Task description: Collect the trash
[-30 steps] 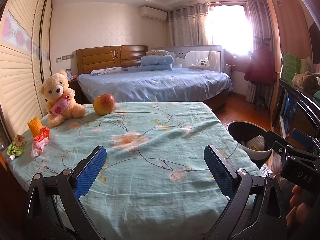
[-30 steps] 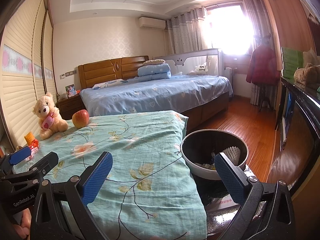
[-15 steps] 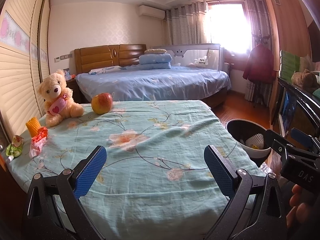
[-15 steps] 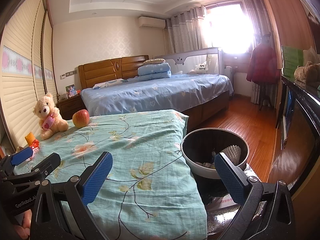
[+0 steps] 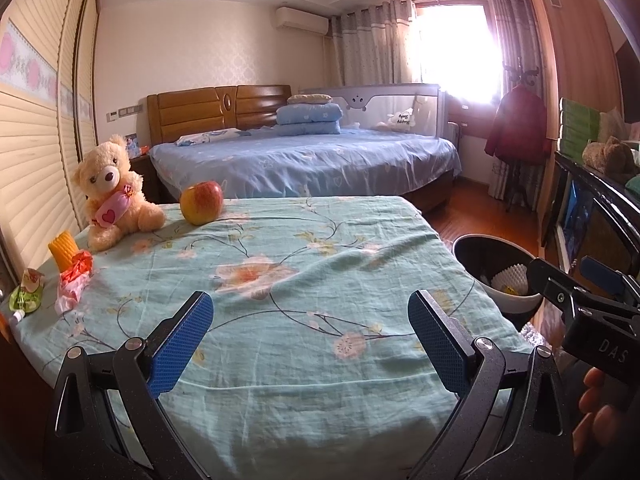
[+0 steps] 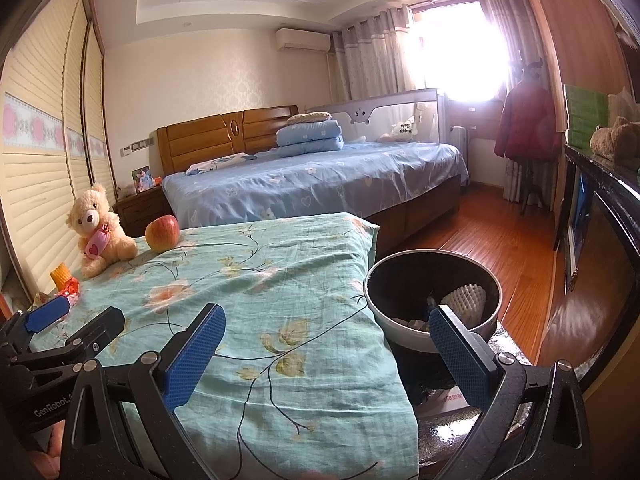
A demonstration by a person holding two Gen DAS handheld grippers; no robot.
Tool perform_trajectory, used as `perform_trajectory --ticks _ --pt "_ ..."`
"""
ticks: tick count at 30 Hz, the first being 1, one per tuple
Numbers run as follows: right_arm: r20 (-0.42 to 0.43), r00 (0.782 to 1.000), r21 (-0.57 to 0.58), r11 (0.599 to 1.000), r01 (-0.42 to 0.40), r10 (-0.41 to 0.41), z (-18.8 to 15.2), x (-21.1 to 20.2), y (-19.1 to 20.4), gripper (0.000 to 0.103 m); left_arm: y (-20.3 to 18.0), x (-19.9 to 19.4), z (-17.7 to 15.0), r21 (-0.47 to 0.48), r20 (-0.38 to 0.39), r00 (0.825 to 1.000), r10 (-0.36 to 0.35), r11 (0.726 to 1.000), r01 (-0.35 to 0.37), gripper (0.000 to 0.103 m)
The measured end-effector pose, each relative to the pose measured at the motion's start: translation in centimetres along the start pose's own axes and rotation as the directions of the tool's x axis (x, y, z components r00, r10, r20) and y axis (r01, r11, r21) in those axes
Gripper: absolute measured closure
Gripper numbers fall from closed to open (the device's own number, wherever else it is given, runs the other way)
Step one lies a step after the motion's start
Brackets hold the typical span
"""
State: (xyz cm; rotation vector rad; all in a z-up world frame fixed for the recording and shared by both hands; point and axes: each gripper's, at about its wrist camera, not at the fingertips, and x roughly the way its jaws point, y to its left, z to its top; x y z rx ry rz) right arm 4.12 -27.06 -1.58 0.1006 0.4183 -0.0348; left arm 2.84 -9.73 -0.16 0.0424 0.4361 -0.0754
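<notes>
Blue-padded L tongs (image 5: pixel 310 336) released, empty, view nudged lower vs prior | R tongs (image 6: pixel 326 348) released beside bin (image 6: pixel 434 300) | wrappers (image 5: pixel 74 280) unmoved on tabletop (image 5: pixel 300 248)

Left gripper (image 5: pixel 310 332): jaws wide apart, nothing between the blue pads (image 5: pixel 180 346), pointing forward, held level. Right gripper (image 6: pixel 326 350): jaws wide apart too, nothing held, pointing forward beside the left one. Both side by side, near each other, each seen at the edge of the other's view. Bits of fingers (image 5: pixel 596 412) low at the right, around the right handle.
</notes>
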Motion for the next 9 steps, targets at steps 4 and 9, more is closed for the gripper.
perform_trajectory --ticks 4,9 --pt "-0.006 1.0 0.004 1.0 -0.002 0.003 -0.09 0.09 0.23 0.001 -0.02 0.18 -0.05 0.006 -0.005 1.0 -0.004 1.0 0.004 0.003" --pt "-0.027 1.0 0.008 1.0 -0.004 0.004 -0.02 0.82 0.01 0.001 0.11 0.85 -0.24 0.013 -0.021 1.0 0.001 1.0 -0.001 0.003"
